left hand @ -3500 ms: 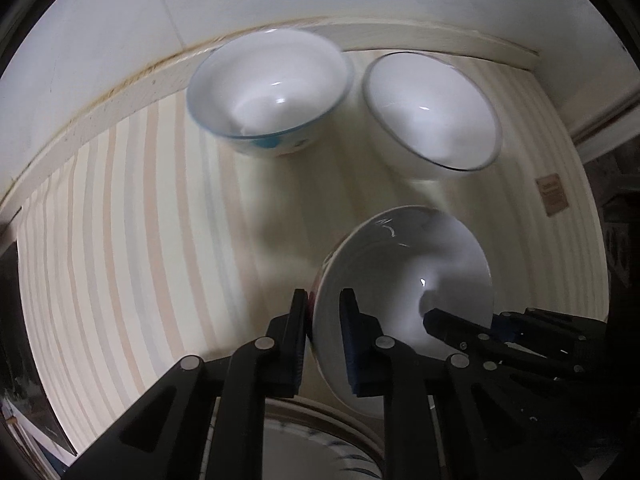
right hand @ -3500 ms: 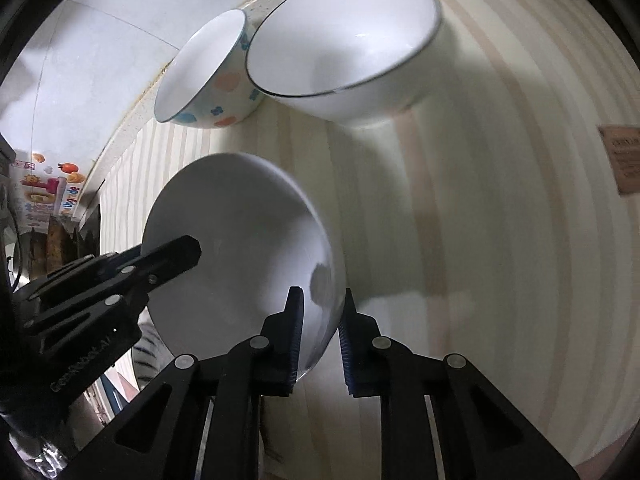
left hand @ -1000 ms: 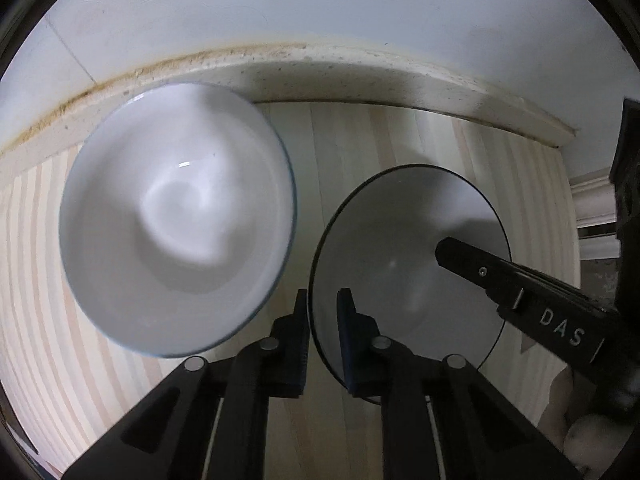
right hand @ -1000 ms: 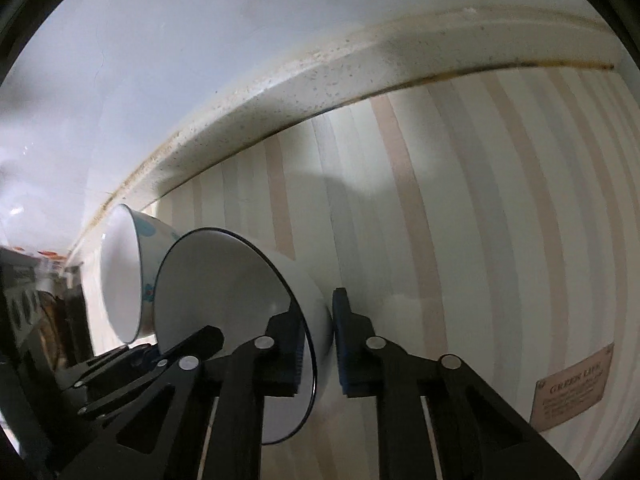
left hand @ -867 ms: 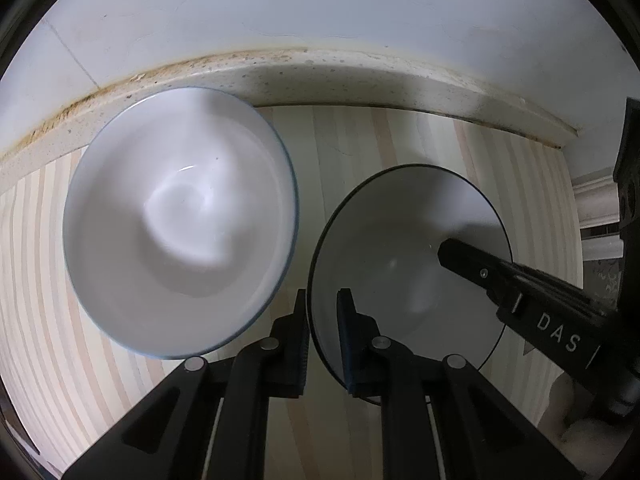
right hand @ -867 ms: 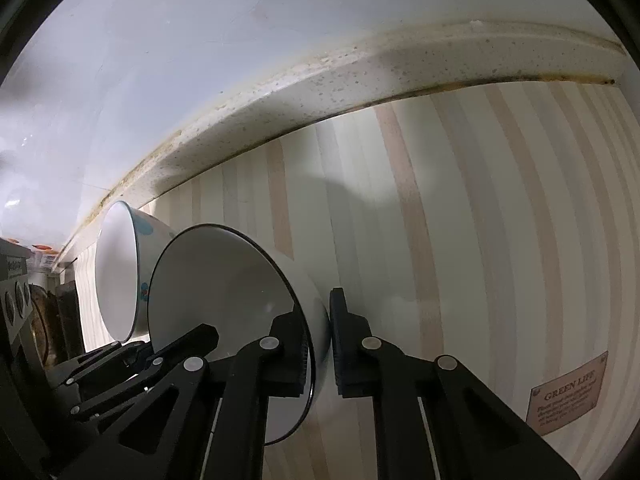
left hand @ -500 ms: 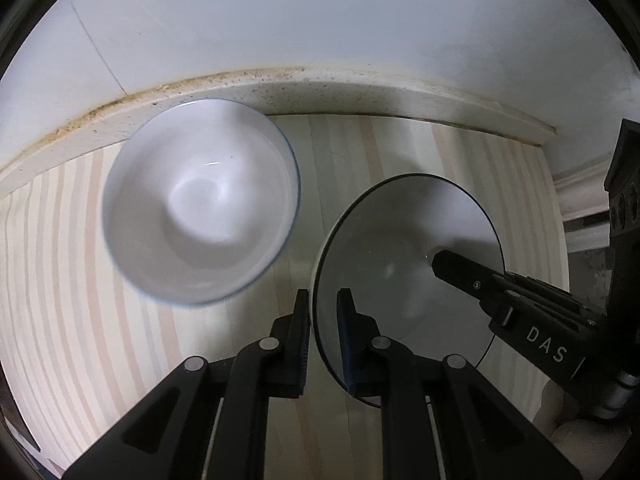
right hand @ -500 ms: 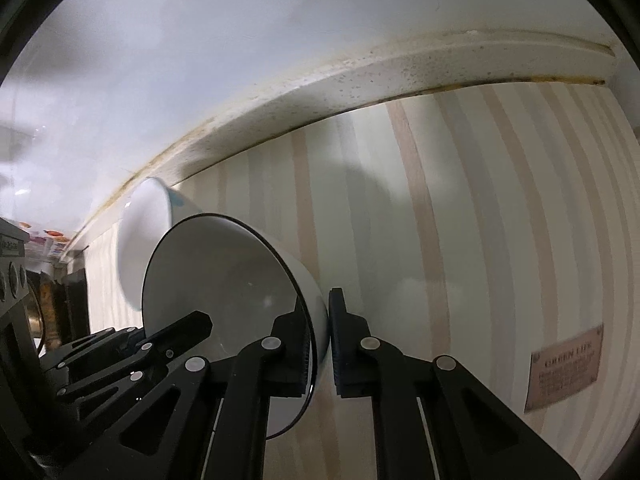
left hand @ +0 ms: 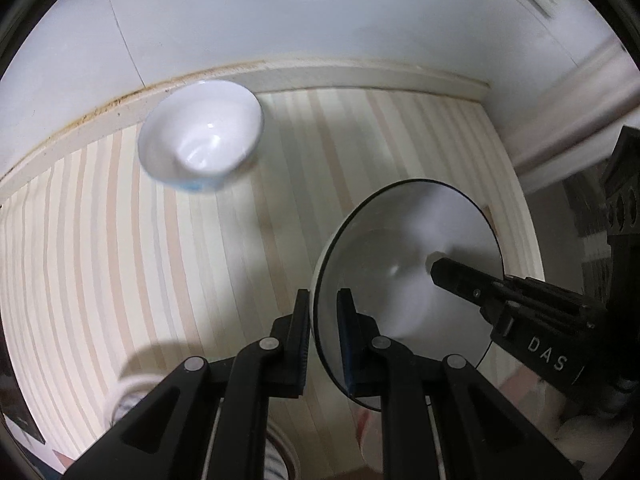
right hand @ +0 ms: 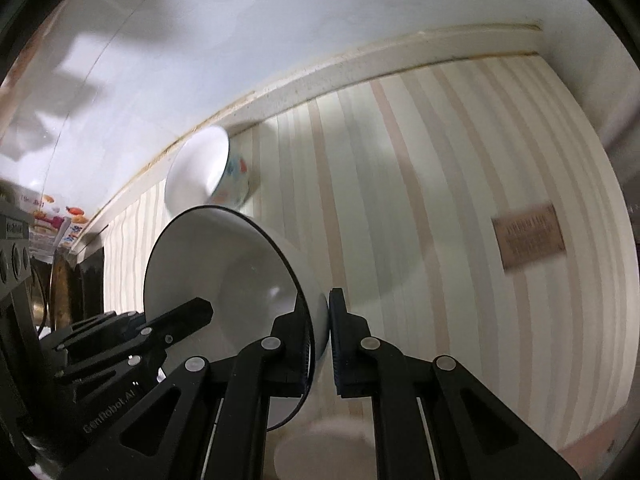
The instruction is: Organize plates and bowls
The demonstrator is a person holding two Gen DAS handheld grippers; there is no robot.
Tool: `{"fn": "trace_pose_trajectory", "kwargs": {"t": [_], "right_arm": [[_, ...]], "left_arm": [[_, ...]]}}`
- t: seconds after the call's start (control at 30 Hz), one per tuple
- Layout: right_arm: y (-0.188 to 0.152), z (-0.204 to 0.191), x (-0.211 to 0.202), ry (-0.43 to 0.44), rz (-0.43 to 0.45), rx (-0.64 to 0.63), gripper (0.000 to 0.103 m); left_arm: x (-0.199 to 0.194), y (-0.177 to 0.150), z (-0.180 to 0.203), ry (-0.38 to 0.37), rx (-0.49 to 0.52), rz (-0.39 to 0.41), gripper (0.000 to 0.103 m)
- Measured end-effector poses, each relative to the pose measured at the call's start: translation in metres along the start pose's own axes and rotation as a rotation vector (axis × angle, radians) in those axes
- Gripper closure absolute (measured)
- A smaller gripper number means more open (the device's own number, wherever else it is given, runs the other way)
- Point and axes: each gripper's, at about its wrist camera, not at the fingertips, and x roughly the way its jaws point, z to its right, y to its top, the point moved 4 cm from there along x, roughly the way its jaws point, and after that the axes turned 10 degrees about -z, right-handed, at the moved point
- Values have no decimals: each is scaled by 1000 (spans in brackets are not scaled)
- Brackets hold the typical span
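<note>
I've got the black-rimmed bowl (left hand: 404, 276) pinched from both sides: my left gripper (left hand: 323, 336) is clamped narrow on its near rim, one pad inside and one outside, and my right gripper (right hand: 318, 340) is clamped the same way on the opposite rim. The bowl hangs tilted above the striped tablecloth (left hand: 120, 248). Well beyond it, the patterned bowl (left hand: 202, 136) sits upright by the back ledge (left hand: 340, 76), close to the white wall (left hand: 320, 12). A brown label (right hand: 528, 236) lies on the cloth to the right.
</note>
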Motion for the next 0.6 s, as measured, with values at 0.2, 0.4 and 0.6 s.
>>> {"fn": "trace_pose_trajectory", "kwargs": {"t": [0.2,0.4,0.6], "right_arm": [[-65,14,-15,-17,-13,28,93],[-116,38,-22,-28,-37,76,92],[-139,47,-9,-29,-74,101,92]], "left_arm": [[1,-37,23,-10,62,-31,92],[15,-67,52,13,151,-71,92],[28,-87,62,54,188,-101,92]]}}
